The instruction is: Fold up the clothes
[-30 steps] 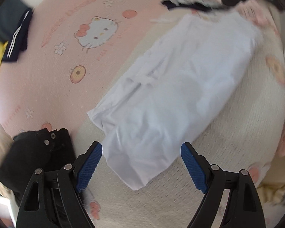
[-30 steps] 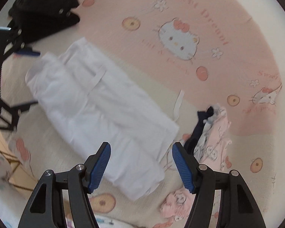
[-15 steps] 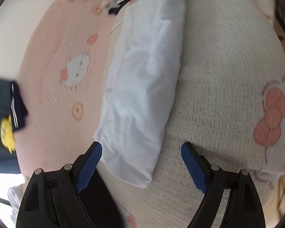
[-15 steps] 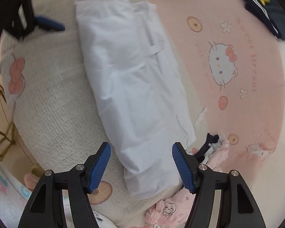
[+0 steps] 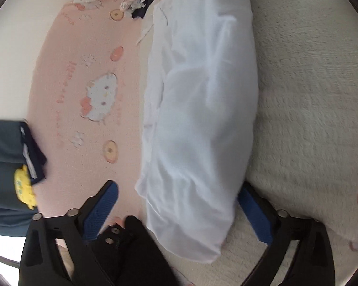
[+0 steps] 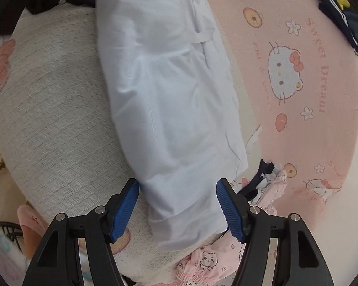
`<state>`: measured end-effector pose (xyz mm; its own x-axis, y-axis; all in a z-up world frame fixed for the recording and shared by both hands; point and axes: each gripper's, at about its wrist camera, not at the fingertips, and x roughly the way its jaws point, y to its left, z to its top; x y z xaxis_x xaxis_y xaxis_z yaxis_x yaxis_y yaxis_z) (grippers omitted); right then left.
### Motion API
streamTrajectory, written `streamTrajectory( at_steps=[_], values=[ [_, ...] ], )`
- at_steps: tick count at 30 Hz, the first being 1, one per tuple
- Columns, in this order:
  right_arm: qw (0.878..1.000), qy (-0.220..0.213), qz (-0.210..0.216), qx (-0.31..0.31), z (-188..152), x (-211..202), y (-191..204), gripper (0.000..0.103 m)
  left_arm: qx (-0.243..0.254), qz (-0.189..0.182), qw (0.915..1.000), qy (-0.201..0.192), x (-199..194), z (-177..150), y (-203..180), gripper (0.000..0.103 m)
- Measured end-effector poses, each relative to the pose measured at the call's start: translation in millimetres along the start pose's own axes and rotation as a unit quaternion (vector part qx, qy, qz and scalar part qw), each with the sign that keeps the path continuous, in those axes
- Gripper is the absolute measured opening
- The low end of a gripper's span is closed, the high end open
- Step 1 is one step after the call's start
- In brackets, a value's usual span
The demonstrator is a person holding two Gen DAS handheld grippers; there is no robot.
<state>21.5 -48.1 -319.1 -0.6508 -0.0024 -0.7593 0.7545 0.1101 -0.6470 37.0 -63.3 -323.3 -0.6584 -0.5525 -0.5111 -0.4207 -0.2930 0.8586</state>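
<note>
While the white garment (image 5: 198, 109) lies lengthwise on the blanket (image 5: 310, 95), each gripper straddles one end — left gripper (image 5: 179, 202) opening wider, right gripper (image 6: 177, 205) spread, pads not pressing.

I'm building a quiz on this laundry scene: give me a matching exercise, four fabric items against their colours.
Items:
1. folded garment
2. blanket
3. small crumpled garment
4. cloth with yellow patch

Colours:
A. pink with cat cartoons
B. dark navy
C. plain white
D. pale pink with a dark piece

Pairs: 1-C, 2-A, 3-D, 4-B
</note>
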Motion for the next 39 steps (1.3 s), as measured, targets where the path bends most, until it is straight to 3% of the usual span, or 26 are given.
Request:
streamTrajectory(
  at_steps=[3,6,8,12,18,25,32,34,36,39],
  values=[
    [0.999,-0.004,-0.033,0.011,4.6,7.3,3.5,0.071,0.011,0.017,0.9998,-0.005,-0.9,4.6,-4.6,0.103],
    [0.997,-0.009,-0.079,0.02,7.3,14.7,10.1,0.078,-0.017,0.01,0.9998,0.007,2.4,8.5,0.7,0.103],
    [0.994,-0.011,-0.105,-0.004,10.0,14.3,18.0,0.08,-0.034,0.002,0.9991,0.025,6.0,14.5,3.7,0.103],
    [0.985,-0.018,-0.154,-0.074,14.1,11.4,38.0,0.08,-0.025,0.01,0.9994,0.021,4.9,14.6,0.0,0.103],
    [0.991,-0.017,-0.122,-0.055,-0.1,2.0,40.7,0.08,-0.027,0.037,0.9983,0.035,8.3,6.0,0.7,0.103],
    [0.984,0.023,-0.163,-0.064,-15.7,22.2,38.0,0.08,0.021,0.054,0.9963,0.064,27.1,-22.6,1.5,0.103],
    [0.983,0.023,-0.172,-0.055,-2.5,36.4,26.4,0.082,-0.012,0.073,0.9956,0.057,27.9,-25.4,-0.5,0.102],
    [0.983,0.019,-0.167,-0.068,-3.0,37.4,31.3,0.071,-0.003,0.08,0.996,0.039,23.9,-27.0,-5.0,0.098],
    [0.983,0.014,-0.164,-0.087,-5.0,38.2,40.4,0.052,0.022,0.065,0.9975,0.017,21.3,-27.9,-11.0,0.088],
    [0.981,0.011,-0.167,-0.096,-5.6,39.6,48.6,0.043,0.035,0.053,0.9979,0.01,23.6,-28.3,-11.7,0.08]
  ],
)
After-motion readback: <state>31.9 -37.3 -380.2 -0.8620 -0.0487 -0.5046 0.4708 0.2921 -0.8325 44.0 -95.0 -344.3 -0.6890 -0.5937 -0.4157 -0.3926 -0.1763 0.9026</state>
